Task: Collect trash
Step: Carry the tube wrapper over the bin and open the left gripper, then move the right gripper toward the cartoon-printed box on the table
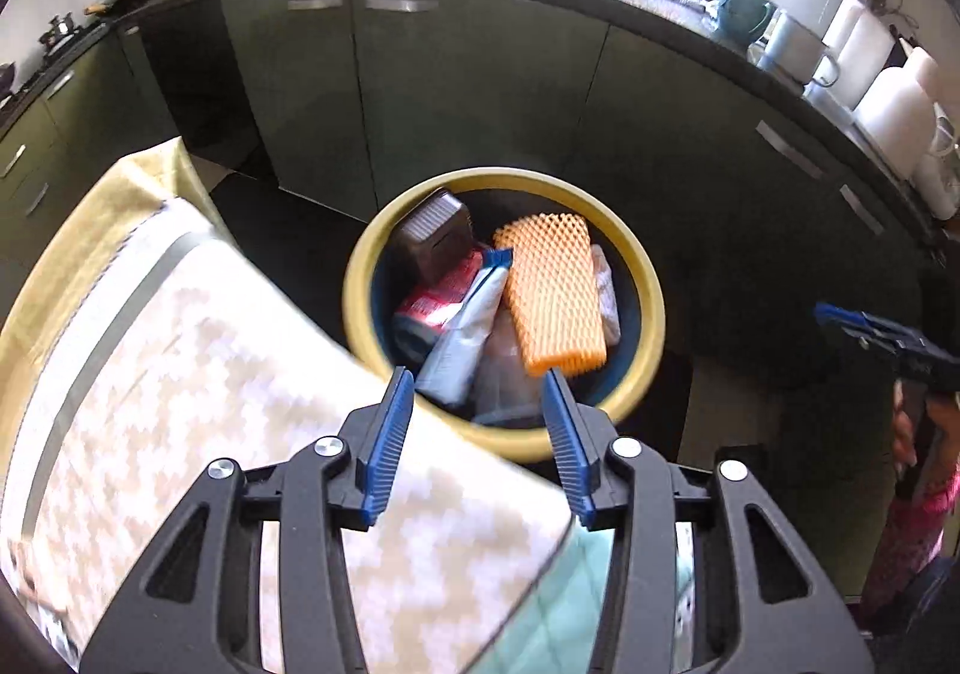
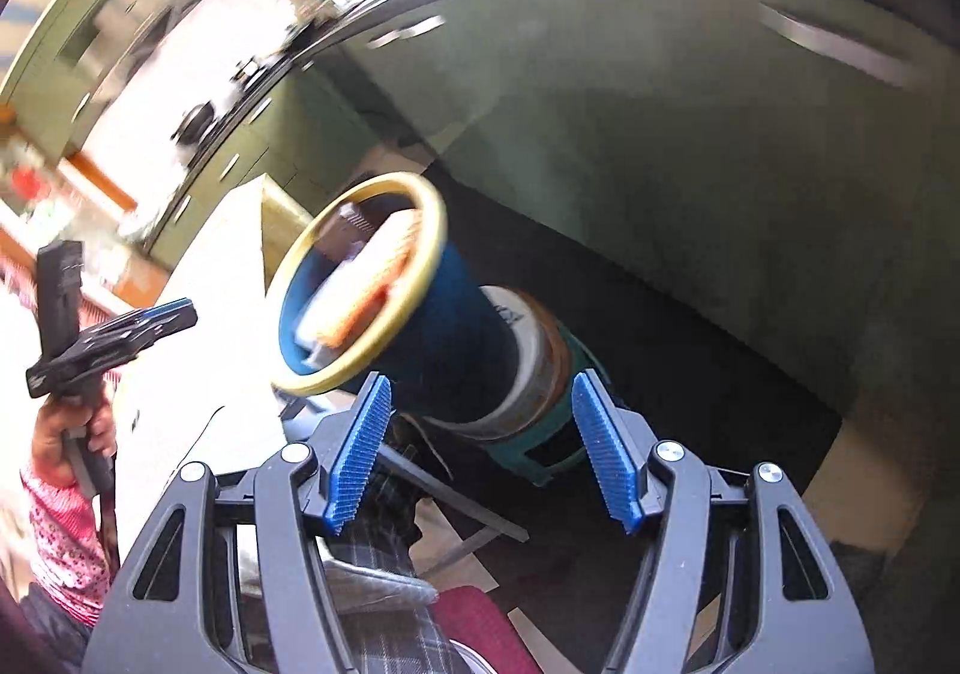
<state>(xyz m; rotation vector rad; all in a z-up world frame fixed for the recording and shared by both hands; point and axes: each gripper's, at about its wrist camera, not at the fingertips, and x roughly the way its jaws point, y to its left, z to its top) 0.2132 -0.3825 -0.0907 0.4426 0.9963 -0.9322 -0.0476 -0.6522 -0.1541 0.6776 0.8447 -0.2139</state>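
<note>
The left tongs (image 1: 480, 380) hang above the near rim of the trash bin (image 1: 651, 308), their blue pads (image 1: 390, 437) spread apart with nothing between them. The bin — dark blue with a yellow rim — stands on the floor just beside the edge of a table covered by a patterned cloth (image 1: 198, 374). Inside it lie an orange foam net (image 1: 552, 296) on top, a silver-blue wrapper (image 1: 474, 326) beside it, a red packet (image 1: 441, 293) and a brown ribbed container (image 1: 435, 236) toward the far side.

The right tongs (image 2: 480, 416) are also parted and empty — in their view, which is blurred, the bin (image 2: 456, 332) lies just ahead of the fingertips, its body showing between them. The dark cabinet fronts (image 1: 456, 92) stand behind the bin.
</note>
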